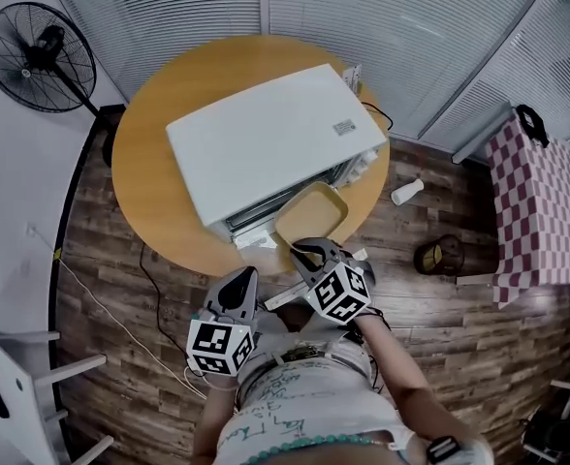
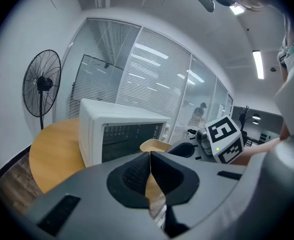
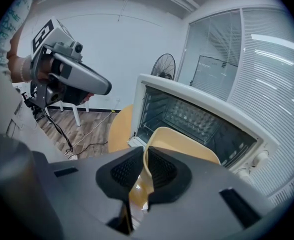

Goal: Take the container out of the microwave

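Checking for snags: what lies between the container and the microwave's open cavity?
Nothing. The right gripper view shows the container, its rim clamped by the right gripper, just outside the microwave, with only bare air between them.

White microwave (image 1: 266,134) on a honey-yellow round table (image 1: 144,177), container (image 1: 312,211) is pale tan. My left gripper (image 1: 243,273) and right gripper (image 1: 307,250) are grey, black pads (image 3: 123,173), black-and-white square-marker cubes (image 1: 341,294). Dark brown plank floor (image 1: 440,327), black fan (image 1: 39,56), red-and-white checked cloth (image 1: 537,211).
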`<action>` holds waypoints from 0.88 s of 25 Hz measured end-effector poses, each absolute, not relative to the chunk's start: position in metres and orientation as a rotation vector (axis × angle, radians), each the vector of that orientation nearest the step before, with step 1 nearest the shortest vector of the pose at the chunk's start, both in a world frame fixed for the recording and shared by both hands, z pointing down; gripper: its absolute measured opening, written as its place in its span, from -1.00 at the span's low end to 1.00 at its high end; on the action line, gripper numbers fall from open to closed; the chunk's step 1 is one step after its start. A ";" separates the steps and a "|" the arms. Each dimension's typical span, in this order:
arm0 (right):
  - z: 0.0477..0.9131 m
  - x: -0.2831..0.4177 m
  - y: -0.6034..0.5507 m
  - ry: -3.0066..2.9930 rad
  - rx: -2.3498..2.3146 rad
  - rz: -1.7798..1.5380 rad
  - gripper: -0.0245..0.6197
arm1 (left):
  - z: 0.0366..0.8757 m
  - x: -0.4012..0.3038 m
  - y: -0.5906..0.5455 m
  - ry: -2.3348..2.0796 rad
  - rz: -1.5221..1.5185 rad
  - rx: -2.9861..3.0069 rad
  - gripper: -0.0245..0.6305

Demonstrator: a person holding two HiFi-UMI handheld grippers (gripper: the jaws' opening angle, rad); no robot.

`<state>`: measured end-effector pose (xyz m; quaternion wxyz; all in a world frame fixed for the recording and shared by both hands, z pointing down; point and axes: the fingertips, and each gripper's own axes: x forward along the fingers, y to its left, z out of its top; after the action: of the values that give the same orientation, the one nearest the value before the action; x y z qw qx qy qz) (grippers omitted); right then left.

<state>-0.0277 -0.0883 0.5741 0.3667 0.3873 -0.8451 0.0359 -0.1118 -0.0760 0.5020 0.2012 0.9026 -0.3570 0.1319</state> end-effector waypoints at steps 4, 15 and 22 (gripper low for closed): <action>0.570 -0.012 -0.078 -2.185 0.944 0.063 -0.85 | 0.499 -0.088 -0.073 -1.040 0.353 2.498 -0.88; 0.564 -0.003 -0.051 -2.267 0.812 0.050 -0.85 | 0.503 -0.060 -0.058 -1.147 0.354 2.440 -0.88; 0.553 -0.006 -0.045 -2.354 0.760 0.079 -0.85 | 0.503 -0.055 -0.054 -1.192 0.340 2.412 -0.88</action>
<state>-0.0062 -0.0447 0.5526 0.3273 0.2900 -0.8988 0.0301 -0.0553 -0.0539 0.5027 0.2131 0.8689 -0.4296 0.1226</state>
